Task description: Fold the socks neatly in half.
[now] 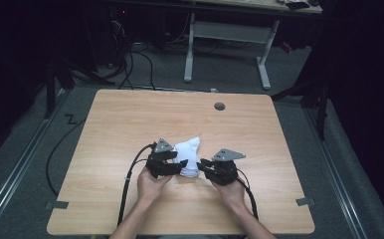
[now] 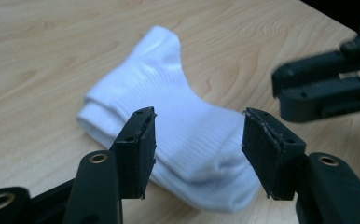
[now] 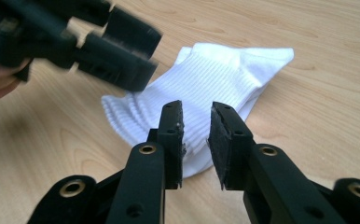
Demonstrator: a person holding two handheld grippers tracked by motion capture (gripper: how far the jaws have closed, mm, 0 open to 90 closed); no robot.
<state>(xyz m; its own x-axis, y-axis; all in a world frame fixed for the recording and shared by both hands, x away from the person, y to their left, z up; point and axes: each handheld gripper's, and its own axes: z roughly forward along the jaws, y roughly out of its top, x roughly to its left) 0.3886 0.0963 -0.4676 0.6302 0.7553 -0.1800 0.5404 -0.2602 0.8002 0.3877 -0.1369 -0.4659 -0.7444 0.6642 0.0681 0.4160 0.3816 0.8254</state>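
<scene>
A white sock lies folded on the wooden surface, a bit toward 6 o'clock from the middle in the high view. It sits between the two grippers.

The left gripper is at 9 o'clock of the sock. In the left gripper view its jaws stand wide apart, with the sock lying past them. The pads do not press on it. The left gripper holds nothing.

The right gripper is at 3 o'clock of the sock. In the right gripper view its jaws leave only a narrow gap. The sock shows through the gap, but nothing is pinched. The right gripper holds nothing.

In the high view the grippers cover the sock's near edge. In the right gripper view the left gripper is blurry and hides a corner of the sock. Both hands are cut off at the bottom.
</scene>
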